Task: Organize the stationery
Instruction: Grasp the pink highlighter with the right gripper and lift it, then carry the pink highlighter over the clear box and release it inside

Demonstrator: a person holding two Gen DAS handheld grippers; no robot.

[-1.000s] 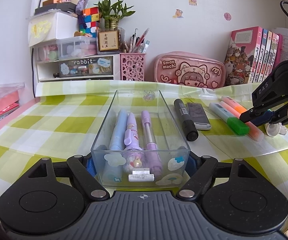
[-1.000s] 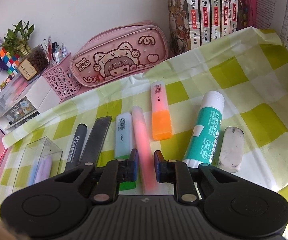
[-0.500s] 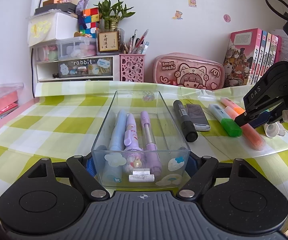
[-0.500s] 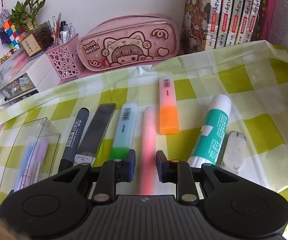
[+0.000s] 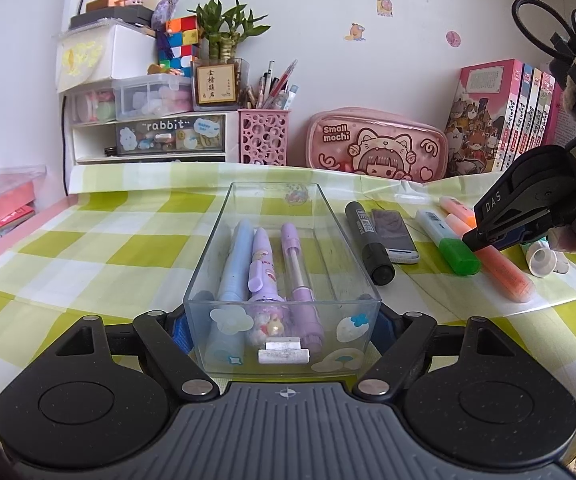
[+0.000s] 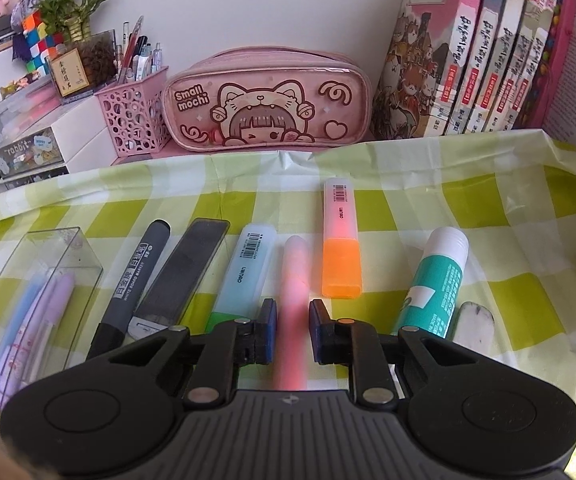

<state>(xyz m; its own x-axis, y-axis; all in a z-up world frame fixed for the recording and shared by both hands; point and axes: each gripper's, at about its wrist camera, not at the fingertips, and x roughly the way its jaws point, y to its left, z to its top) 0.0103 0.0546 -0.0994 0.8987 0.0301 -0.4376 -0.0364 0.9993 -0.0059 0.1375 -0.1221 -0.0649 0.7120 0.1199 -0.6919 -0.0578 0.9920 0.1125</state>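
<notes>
Pink highlighter (image 6: 293, 312), smooth tapered cylinder, between loose right fingers (image 6: 291, 330), just opened; left fingers (image 5: 282, 330) clamp clear rectangular box (image 5: 284, 280).

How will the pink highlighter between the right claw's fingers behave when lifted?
The pink rounded plastic highlighter looks stiff and probably light. Its smooth barrel may slip or swing, since the right claw straddles it near one end. Dropped, it could roll across the green checked tablecloth.

Bright, even daylight, soft shadows, strong fisheye bending at edges, nearest pink highlighter (image 6: 292, 320) blurred
</notes>
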